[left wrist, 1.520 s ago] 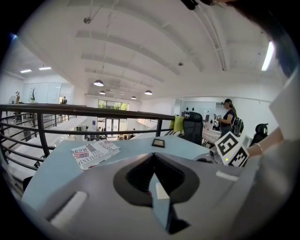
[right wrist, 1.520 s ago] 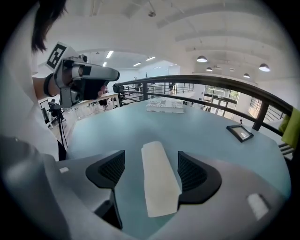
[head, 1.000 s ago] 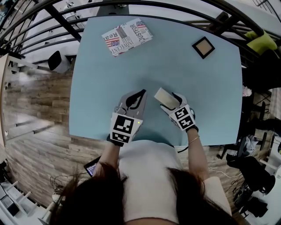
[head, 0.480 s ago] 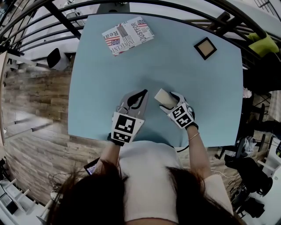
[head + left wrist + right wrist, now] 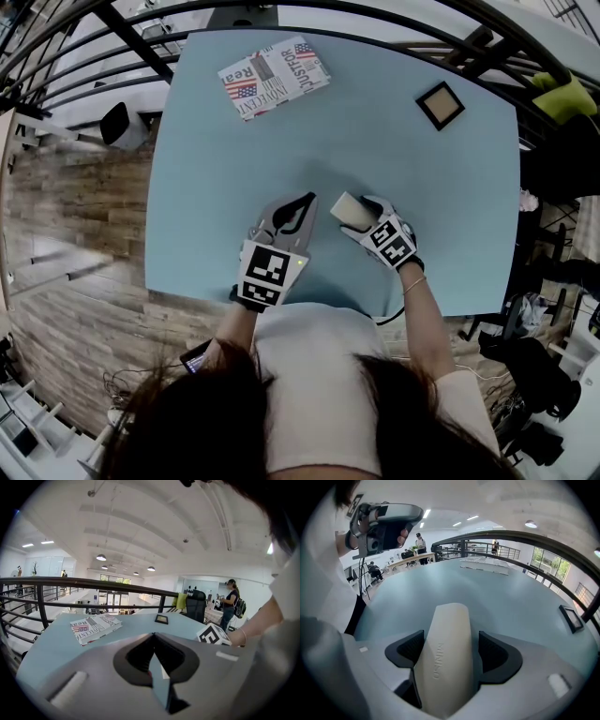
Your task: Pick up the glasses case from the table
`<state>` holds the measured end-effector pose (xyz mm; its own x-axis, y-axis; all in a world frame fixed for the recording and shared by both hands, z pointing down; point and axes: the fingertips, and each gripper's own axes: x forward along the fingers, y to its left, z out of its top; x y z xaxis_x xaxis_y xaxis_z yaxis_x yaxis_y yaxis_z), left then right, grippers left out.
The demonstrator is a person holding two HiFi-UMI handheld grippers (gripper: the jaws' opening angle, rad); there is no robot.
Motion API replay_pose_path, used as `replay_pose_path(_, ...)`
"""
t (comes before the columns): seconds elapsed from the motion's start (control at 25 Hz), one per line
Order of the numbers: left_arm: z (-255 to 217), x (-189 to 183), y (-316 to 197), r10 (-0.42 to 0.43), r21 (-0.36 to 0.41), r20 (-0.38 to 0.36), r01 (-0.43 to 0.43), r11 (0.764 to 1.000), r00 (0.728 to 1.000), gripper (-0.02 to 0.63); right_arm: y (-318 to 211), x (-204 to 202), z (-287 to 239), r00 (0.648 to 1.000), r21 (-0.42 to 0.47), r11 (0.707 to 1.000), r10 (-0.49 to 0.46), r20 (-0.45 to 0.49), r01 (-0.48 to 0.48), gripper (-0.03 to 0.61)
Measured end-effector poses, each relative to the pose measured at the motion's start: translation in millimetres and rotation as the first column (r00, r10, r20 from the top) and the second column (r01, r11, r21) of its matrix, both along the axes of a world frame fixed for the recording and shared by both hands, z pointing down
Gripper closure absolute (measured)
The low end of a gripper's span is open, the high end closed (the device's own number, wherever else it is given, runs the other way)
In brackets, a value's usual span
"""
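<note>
Your right gripper [image 5: 450,648] grips the glasses case [image 5: 348,207] lengthwise between its jaws, over the table [image 5: 234,141]. Your left gripper [image 5: 153,639] is just beside it, jaws closed, empty.

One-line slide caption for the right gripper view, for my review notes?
Right gripper shut on a cream glasses case, with the pale blue table stretching beyond.

Head view looks steeply down on the pale blue tabletop [image 5: 234,169]; both gripper views sit low, facing across it. All three share the small dark square frame [image 5: 439,103].
</note>
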<state>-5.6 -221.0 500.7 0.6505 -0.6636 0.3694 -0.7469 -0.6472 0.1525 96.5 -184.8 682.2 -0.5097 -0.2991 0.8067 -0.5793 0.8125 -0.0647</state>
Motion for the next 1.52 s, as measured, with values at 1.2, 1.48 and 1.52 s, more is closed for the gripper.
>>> replay_pose_path(1.2,2,-4,-2,-0.016,0.003,0.007,0.016,1.000,1.000,0.555,0,-1,-4,1.000,0.014,1.000,0.002,0.007,-0.002,0.272)
replay_pose_path(1.48,1,-10,-4,-0.023,0.011,0.007,0.023,1.000,1.000,0.555,-13,-7,-15,0.998,0.056,0.998,0.036,0.047,-0.039,0.272)
replay_pose_path(1.52,0,-10,-4,-0.024,0.012,0.006,0.024,1.000,1.000,0.555,-15,-7,-18,0.998,0.064,0.997,0.037,0.051,-0.041,0.273)
